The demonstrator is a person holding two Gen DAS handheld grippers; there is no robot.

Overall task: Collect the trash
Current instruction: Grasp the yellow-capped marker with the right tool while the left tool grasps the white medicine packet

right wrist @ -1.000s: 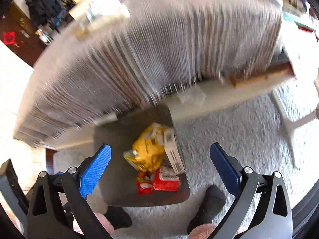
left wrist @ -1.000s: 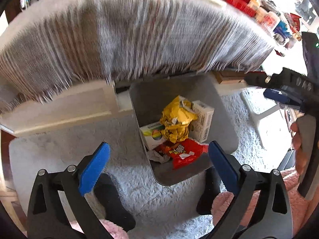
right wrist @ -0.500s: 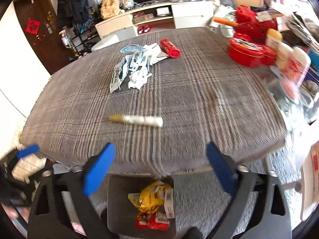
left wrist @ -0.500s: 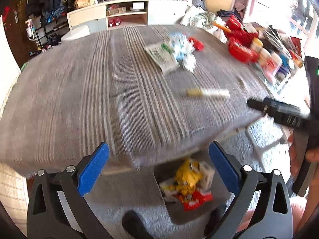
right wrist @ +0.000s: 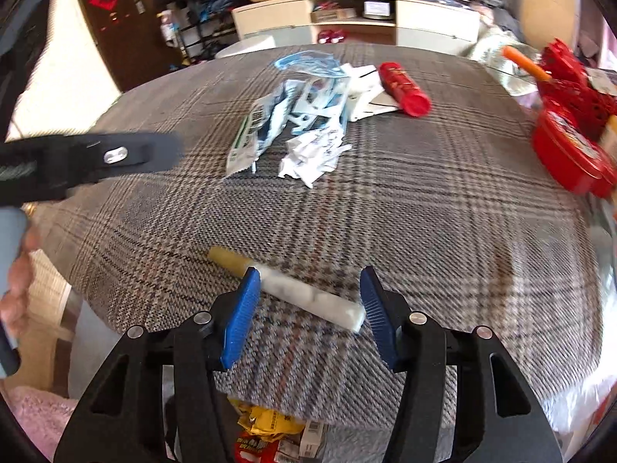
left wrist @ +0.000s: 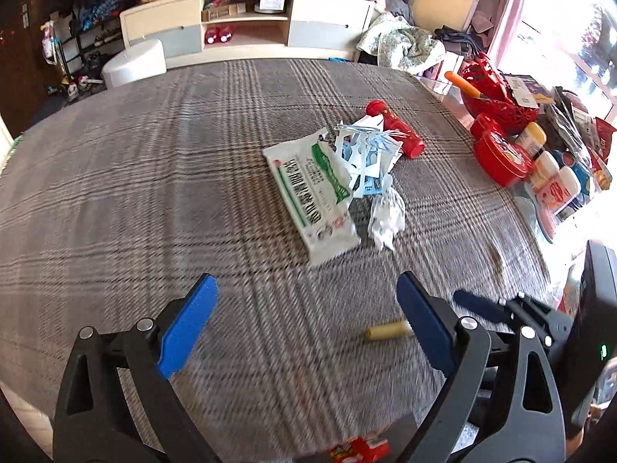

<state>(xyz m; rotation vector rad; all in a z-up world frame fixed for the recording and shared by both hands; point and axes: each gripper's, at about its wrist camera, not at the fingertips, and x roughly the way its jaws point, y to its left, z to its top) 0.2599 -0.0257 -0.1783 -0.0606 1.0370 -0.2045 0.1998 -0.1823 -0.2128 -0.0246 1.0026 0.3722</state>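
A plaid-covered table point(left wrist: 154, 200) holds a trash pile: a white and green wet-wipe pack point(left wrist: 312, 193), crumpled white paper point(left wrist: 385, 216), blue-white wrappers point(left wrist: 366, 146) and a red tube point(left wrist: 397, 131). The pile also shows in the right wrist view point(right wrist: 308, 115). A white stick with a yellow end point(right wrist: 293, 289) lies near the front edge. My right gripper point(right wrist: 308, 308) is open with its fingers on either side of the stick. My left gripper point(left wrist: 304, 320) is open and empty above the table's front part. The stick's yellow end point(left wrist: 385, 332) shows beside its right finger.
A bin with yellow and red wrappers point(right wrist: 277, 436) sits on the floor below the table's front edge. Red tins point(left wrist: 497, 154), a red basket point(left wrist: 493, 92) and bottles point(left wrist: 555, 185) crowd the table's right side. A low cabinet point(left wrist: 246, 27) stands behind.
Both grippers have swung up from over the bin to above the tabletop. The right gripper has come down around the white stick and its jaws stand narrower than before.
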